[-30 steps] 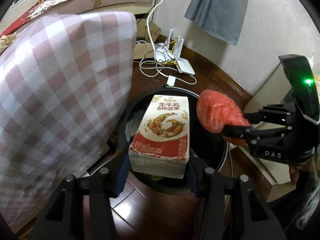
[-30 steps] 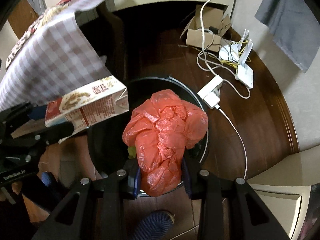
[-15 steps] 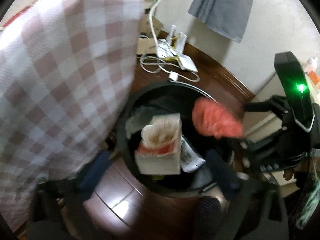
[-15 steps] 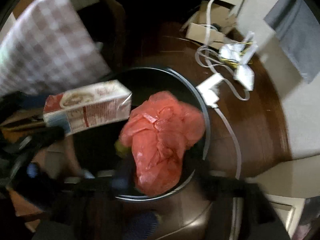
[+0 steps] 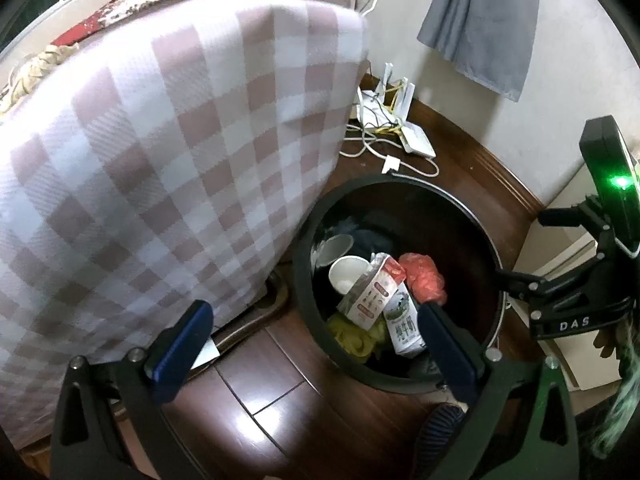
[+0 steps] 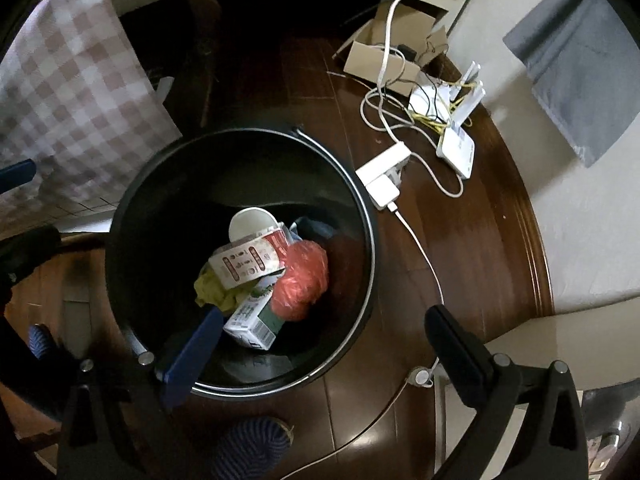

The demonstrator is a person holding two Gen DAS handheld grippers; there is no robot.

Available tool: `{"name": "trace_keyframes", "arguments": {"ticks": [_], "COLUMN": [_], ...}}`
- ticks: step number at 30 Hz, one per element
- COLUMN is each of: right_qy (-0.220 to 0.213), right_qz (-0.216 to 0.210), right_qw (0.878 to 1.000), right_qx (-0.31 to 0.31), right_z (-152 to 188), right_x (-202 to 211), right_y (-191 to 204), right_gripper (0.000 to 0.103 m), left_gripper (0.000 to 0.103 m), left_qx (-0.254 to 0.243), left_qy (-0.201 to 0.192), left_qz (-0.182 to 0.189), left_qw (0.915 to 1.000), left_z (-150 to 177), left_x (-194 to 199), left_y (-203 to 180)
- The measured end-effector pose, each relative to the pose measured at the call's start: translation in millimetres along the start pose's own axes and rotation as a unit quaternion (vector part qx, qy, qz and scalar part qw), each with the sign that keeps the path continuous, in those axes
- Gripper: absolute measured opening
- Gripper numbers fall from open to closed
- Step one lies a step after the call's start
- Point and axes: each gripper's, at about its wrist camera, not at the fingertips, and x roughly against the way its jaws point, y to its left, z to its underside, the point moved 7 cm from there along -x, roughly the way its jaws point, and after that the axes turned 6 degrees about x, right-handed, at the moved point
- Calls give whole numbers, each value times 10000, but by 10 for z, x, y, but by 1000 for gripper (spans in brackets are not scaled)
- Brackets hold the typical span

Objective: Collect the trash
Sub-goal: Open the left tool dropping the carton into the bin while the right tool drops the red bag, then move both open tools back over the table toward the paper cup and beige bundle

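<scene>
Down in the black bin point(image 5: 400, 376), at centre frame in both views, lie the milk carton point(image 6: 250, 260) and the red plastic bag point(image 6: 300, 284), touching each other among paper cups point(image 5: 348, 274), a second carton point(image 5: 404, 324) and yellow scraps. Both tongs are released: the left gripper point(image 5: 312, 336) and the right gripper point(image 6: 324, 344) hang wide open over the bin, nothing between their fingers. At upper left hangs a checked cloth point(image 5: 168, 168); a router point(image 6: 456, 148) and cables lie at upper right.

bin point(image 6: 362, 216): black
bag point(image 6: 300, 282): red
carton point(image 6: 250, 260): white, red print
cloth point(image 5: 160, 184): pink-white check
floor point(image 6: 472, 240): dark brown
pads point(image 5: 180, 348): blue
curtain point(image 5: 484, 20): grey
</scene>
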Motion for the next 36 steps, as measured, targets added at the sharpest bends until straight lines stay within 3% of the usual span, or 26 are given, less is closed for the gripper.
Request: {"name": "trace_keyframes", "arguments": {"ticks": [11, 24, 31, 36], "right_qy": [-250, -971, -1691, -2290], "right_qz": [10, -141, -233, -613], "right_qw": [9997, 9951, 9853, 9715], "right_qx": [-20, -94, 37, 92], "right_z": [-37, -353, -718, -1081], "right_x": [297, 881, 1301, 1635], "right_y": [65, 259, 492, 747], "right_gripper": [102, 102, 102, 102], "left_gripper": [102, 102, 102, 102], "left_qx": [47, 210, 409, 738], "left_qy": [-254, -766, -1122, -1428], "left_qz": [-84, -208, -342, -576], "left_qw": [9996, 9966, 9923, 9853], "left_z": [-46, -149, -234, -310], "left_x": [283, 822, 1182, 1458], "left_y": [86, 301, 580, 994]}}
